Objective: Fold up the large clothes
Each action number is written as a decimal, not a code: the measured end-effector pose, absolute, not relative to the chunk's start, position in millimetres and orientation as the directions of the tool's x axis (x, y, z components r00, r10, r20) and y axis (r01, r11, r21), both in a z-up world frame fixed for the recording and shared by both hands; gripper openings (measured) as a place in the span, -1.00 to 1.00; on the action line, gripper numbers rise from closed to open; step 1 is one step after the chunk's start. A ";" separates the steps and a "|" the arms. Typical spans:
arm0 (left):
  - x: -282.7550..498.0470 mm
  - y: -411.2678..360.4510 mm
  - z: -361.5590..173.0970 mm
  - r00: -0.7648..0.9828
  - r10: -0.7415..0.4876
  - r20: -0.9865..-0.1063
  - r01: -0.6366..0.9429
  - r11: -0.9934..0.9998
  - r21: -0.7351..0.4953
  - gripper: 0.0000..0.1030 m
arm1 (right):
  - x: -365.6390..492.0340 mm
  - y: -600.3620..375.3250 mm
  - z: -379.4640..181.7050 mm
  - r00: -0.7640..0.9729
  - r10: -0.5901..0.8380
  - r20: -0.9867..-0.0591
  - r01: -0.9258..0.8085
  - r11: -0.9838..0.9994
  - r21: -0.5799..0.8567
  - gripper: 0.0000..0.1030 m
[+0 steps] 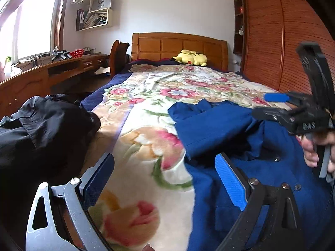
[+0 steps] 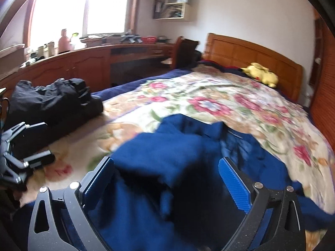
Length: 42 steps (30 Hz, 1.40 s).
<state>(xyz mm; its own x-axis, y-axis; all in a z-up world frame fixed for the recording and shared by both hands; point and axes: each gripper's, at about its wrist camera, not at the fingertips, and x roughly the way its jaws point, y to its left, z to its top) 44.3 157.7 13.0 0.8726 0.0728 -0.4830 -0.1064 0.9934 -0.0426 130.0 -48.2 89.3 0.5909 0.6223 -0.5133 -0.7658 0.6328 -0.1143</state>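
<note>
Bedroom light pours from a window at the upper left of both views onto a bed covered by a flowered blanket (image 1: 146, 129), with a wooden headboard (image 1: 180, 46) at the top centre and a yellow plush toy (image 1: 191, 58) lying below it. A rumpled blue garment (image 1: 219, 125) lies on the blanket, filling the lower right of the left wrist view and the lower centre of the right wrist view (image 2: 167, 156). A pile of black clothes (image 1: 37, 129) sits at the left edge of the bed, well apart from it.

Both claws stand wide open and hold nothing. The left gripper (image 1: 165, 179) hangs over bare blanket at the garment's left edge, one blue pad over the cloth. The right gripper (image 2: 167, 186) hovers directly above the crumpled blue cloth; it also shows in the right of the left wrist view (image 1: 293, 113), held by a hand (image 1: 314, 152).

The task looks to be at its start: the garment is not yet spread flat, and nothing reads as a finished fold. The next move probably calls for each claw to close on an edge or corner and pull the cloth out flat.

Motion blur smears the cloth in the right wrist view, so collar, sleeves and hems are hard to pick out. The near end of the garment is cut off at the bottom of both frames, and small buttons show only in the left wrist view.
</note>
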 end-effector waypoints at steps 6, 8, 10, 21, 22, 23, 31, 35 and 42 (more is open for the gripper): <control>43.0 166.5 8.3 0.867 0.081 -0.491 -0.116 0.993 -0.040 0.89 | 152.1 -9.2 70.2 0.479 0.636 -0.605 -0.823 0.565 -0.058 0.85; 42.4 168.2 7.9 0.867 0.083 -0.491 -0.117 0.992 -0.040 0.89 | 161.9 -1.9 61.0 0.472 0.610 -0.636 -0.825 0.561 -0.074 0.85; 41.8 169.8 7.8 0.868 0.083 -0.490 -0.119 0.992 -0.041 0.89 | 169.2 5.5 49.3 0.468 0.578 -0.669 -0.824 0.559 -0.093 0.85; 44.6 163.0 7.3 0.866 0.076 -0.495 -0.107 0.994 -0.034 0.89 | 194.6 31.1 15.2 0.430 0.498 -0.753 -0.827 0.552 -0.108 0.85; 44.9 162.3 7.0 0.865 0.076 -0.496 -0.107 0.994 -0.033 0.89 | 196.0 32.4 14.8 0.433 0.495 -0.753 -0.827 0.551 -0.113 0.85; 45.3 161.7 6.6 0.865 0.076 -0.497 -0.105 0.994 -0.031 0.89 | 196.4 35.1 13.2 0.434 0.495 -0.752 -0.827 0.550 -0.115 0.84; 45.6 156.6 7.3 0.865 0.071 -0.496 -0.097 0.995 -0.028 0.89 | 190.9 22.8 18.6 0.460 0.509 -0.728 -0.820 0.559 -0.128 -0.49; 44.9 151.4 10.2 0.870 0.063 -0.488 -0.087 0.996 -0.026 0.89 | 186.4 9.4 26.8 0.496 0.528 -0.690 -0.806 0.575 -0.139 -0.82; 45.9 134.2 19.8 0.882 0.035 -0.470 -0.056 0.998 -0.032 0.89 | 183.1 -34.6 51.5 0.589 0.562 -0.581 -0.738 0.667 -0.103 -0.85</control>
